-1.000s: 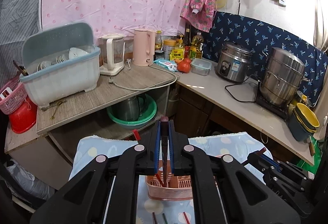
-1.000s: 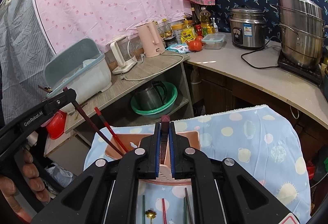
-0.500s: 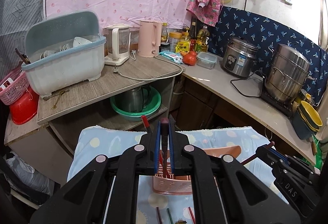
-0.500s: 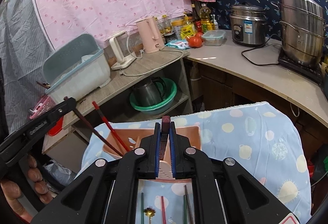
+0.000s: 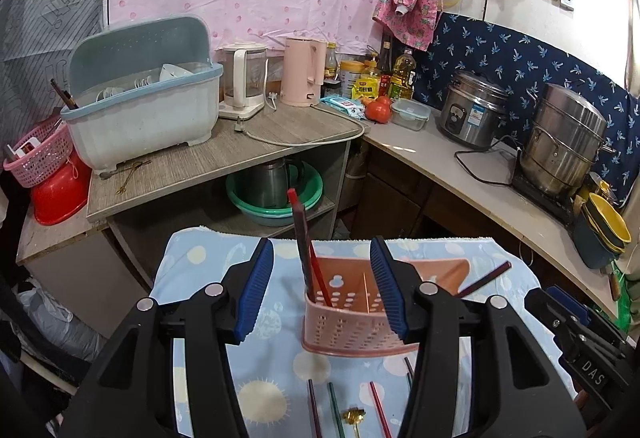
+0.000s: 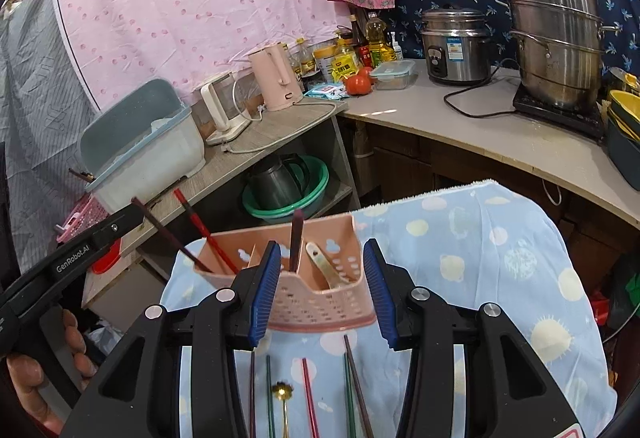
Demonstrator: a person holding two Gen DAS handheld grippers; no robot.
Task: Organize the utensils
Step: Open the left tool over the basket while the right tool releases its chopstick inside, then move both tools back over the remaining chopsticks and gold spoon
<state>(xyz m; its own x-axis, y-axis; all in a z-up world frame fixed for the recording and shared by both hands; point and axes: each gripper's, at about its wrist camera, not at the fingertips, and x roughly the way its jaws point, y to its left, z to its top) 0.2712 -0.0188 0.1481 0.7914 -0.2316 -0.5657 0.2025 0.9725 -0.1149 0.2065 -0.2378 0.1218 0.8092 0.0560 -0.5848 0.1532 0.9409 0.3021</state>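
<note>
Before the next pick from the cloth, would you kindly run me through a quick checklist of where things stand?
1. Left claw empty: ok, jaws opening, pads clear of the chopsticks.
2. Right claw empty: ok, jaws opening, nothing pinched.
3. Pink holder upright on the blue cloth: ok.
4. Released chopsticks settled: ok, the red chopstick and the dark chopstick stand inside the holder.
5. Utensils left to sort: not ok, the gold spoon and several chopsticks lie in front of the holder.
6. Free room in every compartment: cannot tell.
</note>
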